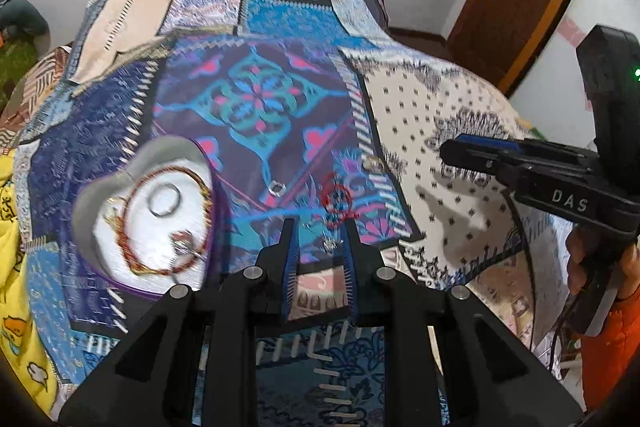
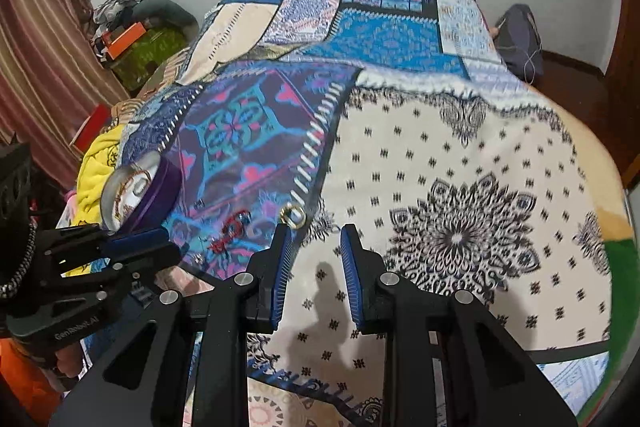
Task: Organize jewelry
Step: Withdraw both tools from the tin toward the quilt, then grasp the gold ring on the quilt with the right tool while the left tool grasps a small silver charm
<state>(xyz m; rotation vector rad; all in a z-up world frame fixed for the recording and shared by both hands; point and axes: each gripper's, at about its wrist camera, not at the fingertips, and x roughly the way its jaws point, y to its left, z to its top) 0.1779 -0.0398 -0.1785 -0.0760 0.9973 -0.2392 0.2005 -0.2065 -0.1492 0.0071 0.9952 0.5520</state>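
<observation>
Jewelry pieces lie scattered on the patchwork bedspread (image 1: 420,115): a red ornament (image 1: 337,201) just ahead of the left gripper (image 1: 319,227), a small silvery piece (image 1: 331,245) between its half-spread, empty fingers, a clear-stoned ring (image 1: 277,187) slightly left, and a gold ring (image 2: 294,215) beside the left fingertip of the right gripper (image 2: 318,233), likewise parted and empty. The heart-shaped box (image 1: 120,179), already holding bangles, sits to the left, so the left gripper appears better placed for the red ornament.

Black tongs (image 1: 318,231), blue ribbed pads (image 2: 281,277)
</observation>
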